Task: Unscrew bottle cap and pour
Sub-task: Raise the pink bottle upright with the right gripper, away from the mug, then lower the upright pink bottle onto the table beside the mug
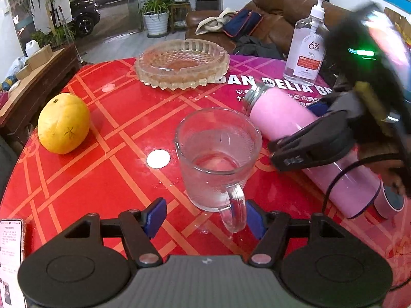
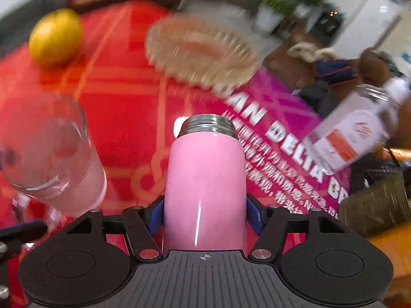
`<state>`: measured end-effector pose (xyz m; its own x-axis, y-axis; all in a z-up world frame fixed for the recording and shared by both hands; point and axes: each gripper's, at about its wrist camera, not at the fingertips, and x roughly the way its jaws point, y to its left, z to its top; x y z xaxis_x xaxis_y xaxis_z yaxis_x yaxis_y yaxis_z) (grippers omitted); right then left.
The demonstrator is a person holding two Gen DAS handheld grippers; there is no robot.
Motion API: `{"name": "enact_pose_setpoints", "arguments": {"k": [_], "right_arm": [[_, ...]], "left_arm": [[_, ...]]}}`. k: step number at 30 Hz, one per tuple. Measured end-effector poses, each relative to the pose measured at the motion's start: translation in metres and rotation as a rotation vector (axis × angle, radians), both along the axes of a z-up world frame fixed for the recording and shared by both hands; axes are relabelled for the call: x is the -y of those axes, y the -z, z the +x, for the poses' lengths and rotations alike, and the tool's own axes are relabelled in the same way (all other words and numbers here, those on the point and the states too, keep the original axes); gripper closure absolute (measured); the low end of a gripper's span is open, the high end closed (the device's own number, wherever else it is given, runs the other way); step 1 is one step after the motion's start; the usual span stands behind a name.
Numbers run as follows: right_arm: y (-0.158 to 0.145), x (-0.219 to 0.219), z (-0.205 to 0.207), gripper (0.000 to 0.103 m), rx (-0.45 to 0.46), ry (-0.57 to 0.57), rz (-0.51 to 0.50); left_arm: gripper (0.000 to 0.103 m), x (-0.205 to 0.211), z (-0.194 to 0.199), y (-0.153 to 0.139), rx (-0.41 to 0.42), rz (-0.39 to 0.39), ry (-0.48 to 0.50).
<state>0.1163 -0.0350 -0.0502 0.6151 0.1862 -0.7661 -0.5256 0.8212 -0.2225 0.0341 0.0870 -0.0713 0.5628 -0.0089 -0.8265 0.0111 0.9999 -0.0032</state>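
A pink bottle [image 1: 280,114] with a bare steel threaded neck [image 1: 253,95] and no cap on it is tilted towards a clear glass mug [image 1: 218,154] with water in it. My right gripper [image 2: 205,214] is shut on the pink bottle [image 2: 205,179]; its black fingers [image 1: 308,143] clamp the bottle's middle in the left wrist view. The mug [image 2: 48,154] is left of the bottle in the blurred right wrist view. My left gripper [image 1: 204,217] is open, its blue pads on either side of the mug's handle [image 1: 235,209], not touching. A cap-like piece [image 1: 391,201] lies at the bottle's base.
A yellow citrus fruit [image 1: 64,123] sits left on the red round table [image 1: 102,179]. A cut-glass ashtray [image 1: 182,63] stands at the back, a clear pump bottle [image 1: 305,51] back right. A phone [image 1: 11,256] lies at the near left edge.
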Motion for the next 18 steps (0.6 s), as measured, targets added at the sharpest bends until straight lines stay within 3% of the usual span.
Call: {"name": "enact_pose_setpoints", "arguments": {"k": [4,8,18], "right_arm": [[-0.023,0.037,-0.038,0.039,0.232,0.053,0.257],[-0.021,0.059,-0.053,0.039,0.315,0.141,0.403],[-0.004,0.059,-0.022,0.039,0.361,0.266,0.490]], "left_arm": [[0.034,0.002,-0.001,0.001,0.005,0.008,-0.002],[0.034,0.007,-0.003,-0.001,0.008,0.018,0.011],[0.034,0.013,-0.015,-0.005,-0.003,0.068,0.016]]}}
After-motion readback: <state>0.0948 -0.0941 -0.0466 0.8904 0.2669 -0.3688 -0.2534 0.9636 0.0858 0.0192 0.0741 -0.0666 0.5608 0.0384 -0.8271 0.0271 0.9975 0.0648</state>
